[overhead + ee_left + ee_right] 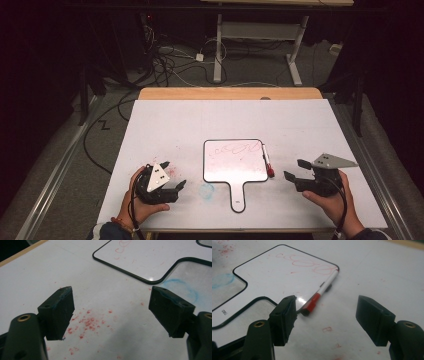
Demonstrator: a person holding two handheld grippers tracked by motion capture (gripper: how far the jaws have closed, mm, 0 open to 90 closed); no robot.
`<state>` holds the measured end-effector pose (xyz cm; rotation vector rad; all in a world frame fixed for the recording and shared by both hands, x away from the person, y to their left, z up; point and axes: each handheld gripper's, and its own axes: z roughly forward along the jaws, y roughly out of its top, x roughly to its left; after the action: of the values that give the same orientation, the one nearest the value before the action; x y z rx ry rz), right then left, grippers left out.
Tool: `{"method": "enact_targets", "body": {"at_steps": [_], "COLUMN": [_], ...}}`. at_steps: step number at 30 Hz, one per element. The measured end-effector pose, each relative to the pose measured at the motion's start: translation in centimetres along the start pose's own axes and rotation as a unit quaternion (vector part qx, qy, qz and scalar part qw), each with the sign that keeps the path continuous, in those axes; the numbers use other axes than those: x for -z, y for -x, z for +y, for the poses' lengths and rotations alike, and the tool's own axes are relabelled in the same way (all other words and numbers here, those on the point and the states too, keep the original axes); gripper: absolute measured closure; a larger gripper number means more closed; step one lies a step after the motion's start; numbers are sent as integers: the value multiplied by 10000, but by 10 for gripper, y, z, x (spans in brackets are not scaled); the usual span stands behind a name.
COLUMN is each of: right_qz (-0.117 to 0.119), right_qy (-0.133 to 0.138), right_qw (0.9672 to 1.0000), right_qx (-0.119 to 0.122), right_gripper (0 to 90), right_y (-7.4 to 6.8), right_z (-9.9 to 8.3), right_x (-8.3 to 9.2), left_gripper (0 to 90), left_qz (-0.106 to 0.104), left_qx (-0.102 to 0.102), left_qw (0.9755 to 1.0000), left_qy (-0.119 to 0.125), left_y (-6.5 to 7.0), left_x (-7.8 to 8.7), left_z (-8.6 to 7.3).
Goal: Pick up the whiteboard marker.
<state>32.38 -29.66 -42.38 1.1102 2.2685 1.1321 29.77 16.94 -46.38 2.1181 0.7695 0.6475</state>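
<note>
A small paddle-shaped whiteboard (235, 162) with a black rim and a handle lies in the middle of the white table, with faint red scribbles near its top. A white marker with a red cap (267, 161) rests along its right edge, cap toward me. My left gripper (175, 176) hovers low at the front left, jaws open and empty, over red specks on the table (87, 323). My right gripper (296, 170) is at the front right, open and empty, facing the marker (319, 293) and the whiteboard (274, 277).
A blue smudge (206, 190) marks the table left of the whiteboard's handle. The table's wooden far edge (230, 93) is bare. Beyond it, cables lie on the floor and another table's white legs (218, 50) stand.
</note>
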Motion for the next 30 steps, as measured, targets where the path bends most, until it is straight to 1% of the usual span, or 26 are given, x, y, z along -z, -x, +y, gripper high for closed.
{"method": "enact_targets", "body": {"at_steps": [1,2,3,4,5,6,7,8,9,11,12,13,14,16,18,19,21,23,24,26,27,28,30], "right_qz": [36,41,82,178,250,284,317,368,405,469,491,536,540,614,598,650,661,715,705,760,766,827,770], "right_qy": [-96,-212,-256,-356,-522,-633,-650,-739,-888,-893,-966,-997,-1044,-1196,-1293,-1360,-1434,-1432,-1463,-1457,-1469,-1489,-1476], "right_qw": [9999,9998,9996,9992,9983,9974,9970,9961,9946,9936,9927,9918,9910,9883,9870,9859,9848,9843,9841,9838,9838,9830,9843], "right_qx": [29,-7,-23,-48,-88,-183,-272,-314,-351,-500,-526,-593,-637,-723,-746,-730,-720,-738,-725,-719,-687,-683,-581], "right_gripper": [368,368,375,394,392,396,420,441,436,482,483,493,518,548,602,616,646,703,709,752,786,810,813], "right_y": [1,2,3,5,6,7,9,11,13,17,19,21,23,26,27,27,26,27,27,28,27,26,23], "right_z": [4,7,10,14,16,19,21,23,25,28,30,32,33,34,34,33,32,32,31,31,30,30,30], "right_x": [-5,-9,-14,-19,-25,-30,-36,-42,-48,-58,-63,-68,-72,-82,-89,-91,-95,-95,-95,-95,-94,-94,-94], "left_gripper": [195,196,196,195,195,195,195,195,194,193,192,192,192,192,191,191,191,192,192,191,192,192,192], "left_qz": [1,-30,-37,-20,-50,-48,-43,-55,-69,-86,-69,-65,-66,-91,-93,-106,-107,-133,-135,-141,-182,-184,-219], "left_qx": [-28,5,-16,-80,-39,-40,-44,-44,-44,-54,-109,-121,-115,-129,-144,-149,-145,-129,-135,-144,-94,-94,-54], "left_qw": [10000,10000,10000,10000,10000,9999,9999,9999,9999,9999,9999,9998,9998,9998,9997,9997,9997,9997,9997,9996,9996,9996,9995], "left_qy": [-9,-46,-69,-47,-75,-88,-101,-104,-106,-117,-99,-108,-121,-132,-170,-172,-166,-166,-174,-196,-214,-216,-214], "left_y": [1,2,3,2,3,3,4,4,4,4,4,4,4,4,5,5,5,5,6,6,7,7,7], "left_x": [0,-1,-1,-1,-1,-1,-1,-1,0,0,0,0,0,0,0,0,0,1,1,0,0,0,-2], "left_z": [0,0,0,0,-1,-1,-1,-1,-2,-2,-2,-2,-2,-3,-3,-3,-4,-4,-4,-3,-3,-3,-2]}}
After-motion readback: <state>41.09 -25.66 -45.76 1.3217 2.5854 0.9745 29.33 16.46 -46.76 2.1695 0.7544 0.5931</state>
